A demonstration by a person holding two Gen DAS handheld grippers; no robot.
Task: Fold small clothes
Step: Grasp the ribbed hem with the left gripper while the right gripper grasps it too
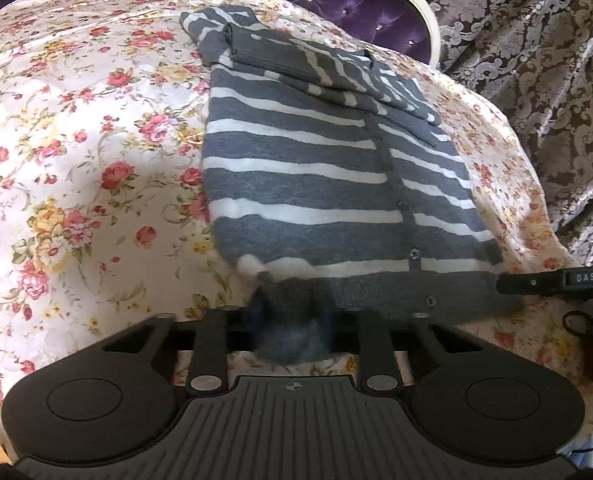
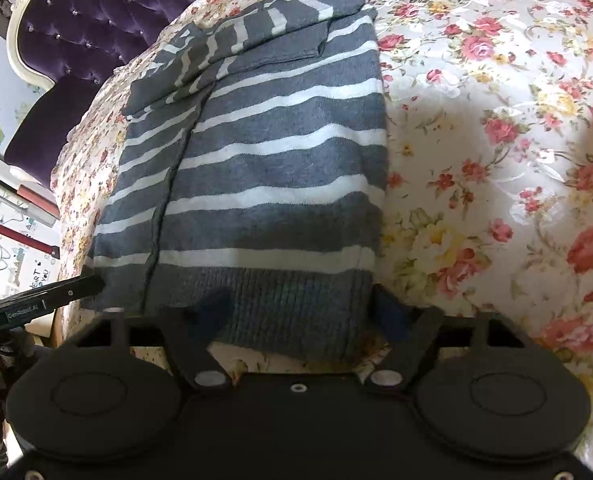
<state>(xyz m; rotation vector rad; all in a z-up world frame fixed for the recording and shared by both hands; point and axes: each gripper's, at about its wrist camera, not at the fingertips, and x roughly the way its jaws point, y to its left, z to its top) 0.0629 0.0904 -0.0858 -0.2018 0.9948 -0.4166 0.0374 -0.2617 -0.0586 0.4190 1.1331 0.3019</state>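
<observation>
A grey cardigan with white stripes lies flat on a floral bedspread, its sleeves folded across the top. My left gripper is shut on the ribbed grey hem at its near left corner. In the right wrist view the same cardigan fills the middle. My right gripper is open, its blue-padded fingers straddling the hem's near right corner. The right gripper's tip shows at the hem's right edge in the left wrist view. The left gripper's tip shows at the left in the right wrist view.
A purple tufted headboard with a cream frame stands behind the bed. A patterned brown curtain hangs at the right. The floral bedspread spreads wide to the cardigan's side. Papers and boards lean at the left.
</observation>
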